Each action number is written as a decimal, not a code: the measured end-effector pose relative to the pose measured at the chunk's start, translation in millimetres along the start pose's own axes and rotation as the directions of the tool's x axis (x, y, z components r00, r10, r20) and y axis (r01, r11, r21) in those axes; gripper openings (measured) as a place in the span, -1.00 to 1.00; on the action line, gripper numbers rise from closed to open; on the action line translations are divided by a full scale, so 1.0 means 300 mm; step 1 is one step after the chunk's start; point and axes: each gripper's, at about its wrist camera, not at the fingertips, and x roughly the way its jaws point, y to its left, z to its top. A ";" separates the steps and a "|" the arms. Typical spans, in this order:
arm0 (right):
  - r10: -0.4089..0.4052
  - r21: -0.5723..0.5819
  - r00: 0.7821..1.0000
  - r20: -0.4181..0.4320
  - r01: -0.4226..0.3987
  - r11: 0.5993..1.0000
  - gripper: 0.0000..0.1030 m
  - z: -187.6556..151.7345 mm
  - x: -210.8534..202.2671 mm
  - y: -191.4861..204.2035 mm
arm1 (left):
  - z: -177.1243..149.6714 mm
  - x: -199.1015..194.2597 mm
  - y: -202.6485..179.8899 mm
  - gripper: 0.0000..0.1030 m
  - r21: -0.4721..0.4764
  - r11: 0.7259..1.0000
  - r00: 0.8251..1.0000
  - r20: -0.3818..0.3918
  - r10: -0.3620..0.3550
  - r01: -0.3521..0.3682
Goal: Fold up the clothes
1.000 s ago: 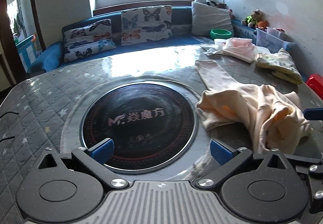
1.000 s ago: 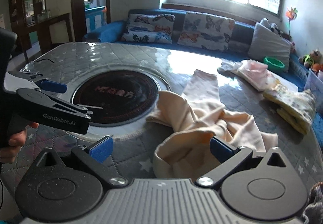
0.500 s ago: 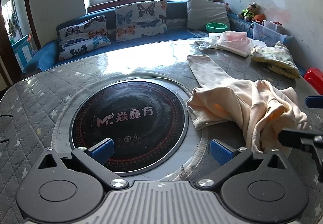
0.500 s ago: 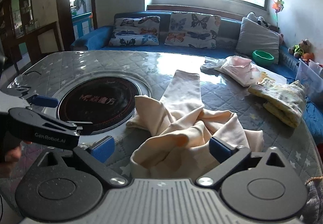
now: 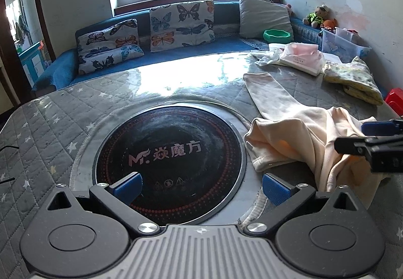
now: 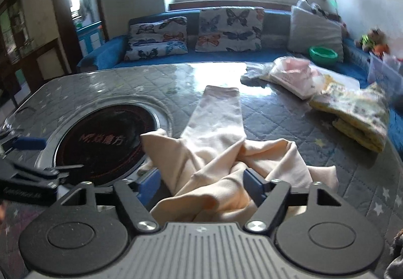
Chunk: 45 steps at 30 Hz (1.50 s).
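- right gripper [image 6: 202, 184] nearest the camera, jaws wide apart, blue pads either side of a bunched fold of the cream garment [image 6: 226, 165]; cloth sits between them, not pinched
- left gripper [image 5: 201, 187] jaws also spread wide, nothing between them, over the near edge of the round black cooktop [image 5: 168, 153]
- cream garment lies crumpled on the grey quilted table cover [image 5: 63, 113], just right of the cooktop, its edge overlapping the cooktop's metal rim
- one long leg or sleeve of the garment stretches flat away from the heap toward the far side of the table
- right gripper's tip shows at the right edge of the left wrist view, against the heap
- further right: folded yellow patterned cloth [image 6: 352, 113], apart from the garment
- behind that: pink and white bundle [image 5: 299, 55] at the far table edge
- far: blue sofa [image 5: 226, 45] with butterfly cushions [image 5: 181, 22], green bowl [image 5: 277, 36], window above
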 end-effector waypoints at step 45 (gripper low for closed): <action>-0.063 0.035 0.997 0.046 0.062 0.997 -0.33 -0.050 -0.069 -0.127 | 0.167 -0.034 -0.143 0.99 0.059 0.970 0.967 0.084 -0.239 0.235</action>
